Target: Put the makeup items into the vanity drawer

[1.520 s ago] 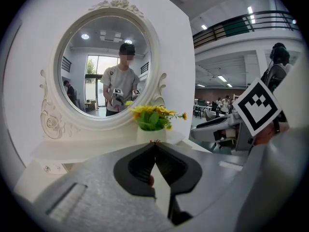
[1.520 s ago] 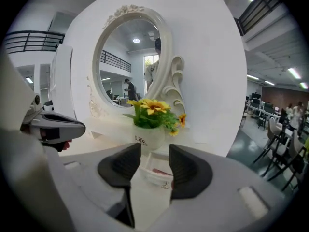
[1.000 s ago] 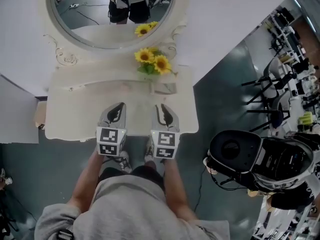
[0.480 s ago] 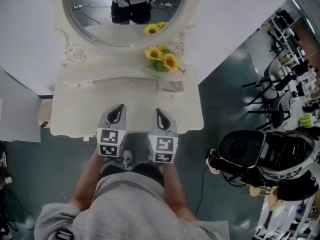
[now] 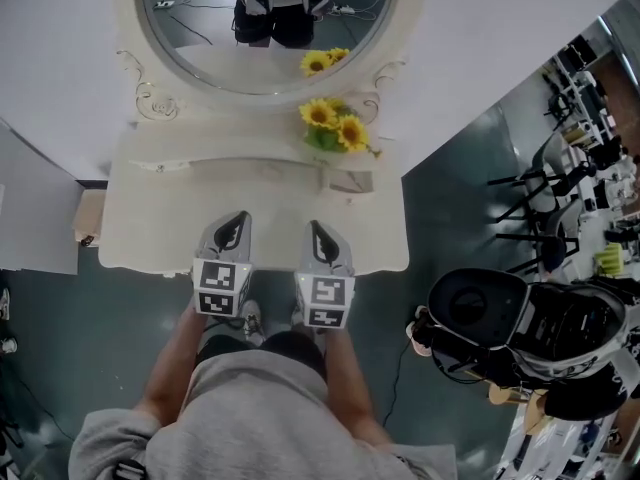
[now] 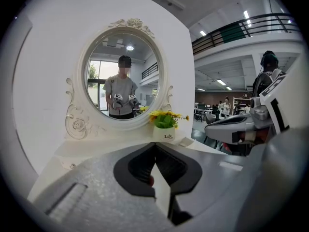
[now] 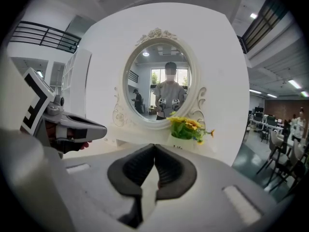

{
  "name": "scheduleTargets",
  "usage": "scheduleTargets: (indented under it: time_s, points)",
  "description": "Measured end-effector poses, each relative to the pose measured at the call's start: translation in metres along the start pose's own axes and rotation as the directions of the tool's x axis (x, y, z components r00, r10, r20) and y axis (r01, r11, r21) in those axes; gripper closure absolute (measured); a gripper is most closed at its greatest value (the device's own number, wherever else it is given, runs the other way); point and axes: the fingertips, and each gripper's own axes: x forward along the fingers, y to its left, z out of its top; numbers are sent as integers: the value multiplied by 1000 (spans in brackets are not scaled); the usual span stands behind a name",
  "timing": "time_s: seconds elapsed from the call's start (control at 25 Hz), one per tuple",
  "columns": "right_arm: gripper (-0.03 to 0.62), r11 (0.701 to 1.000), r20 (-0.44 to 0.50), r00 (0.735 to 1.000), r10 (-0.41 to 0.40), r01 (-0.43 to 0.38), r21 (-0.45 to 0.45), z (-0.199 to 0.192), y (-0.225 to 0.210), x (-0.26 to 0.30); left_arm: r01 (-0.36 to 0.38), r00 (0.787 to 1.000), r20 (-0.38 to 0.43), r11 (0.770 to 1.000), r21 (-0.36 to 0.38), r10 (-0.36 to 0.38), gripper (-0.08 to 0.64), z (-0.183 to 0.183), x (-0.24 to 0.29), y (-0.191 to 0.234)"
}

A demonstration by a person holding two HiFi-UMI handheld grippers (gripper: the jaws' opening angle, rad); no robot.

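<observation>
The right gripper [image 5: 320, 234] has closed since a second ago, and the vanity [image 5: 160, 218] now sits more squarely ahead. Both it and the left gripper [image 5: 238, 222], also closed on nothing, hover side by side over the surface's front edge; the drawer is hidden from above.

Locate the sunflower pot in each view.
Head view: sunflower pot upper centre, below the oval mirror.
Left gripper view: sunflower pot at centre, below the oval mirror.
Right gripper view: sunflower pot right of centre, by the oval mirror.
Shared landmark: the oval mirror.
</observation>
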Motion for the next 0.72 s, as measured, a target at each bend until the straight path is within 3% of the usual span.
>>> scheduleTargets:
  time_s: [0.32,0.72]
  points:
    - [586,993,-33,994,105,-107,-60,1,6,49,-102,994,-34,993,-51,101,549,-13,14,30]
    - [586,963,-113,964,242,-253,-94,-22,19,129,-241,968,-104,961,-134,228,549,-45,43,64]
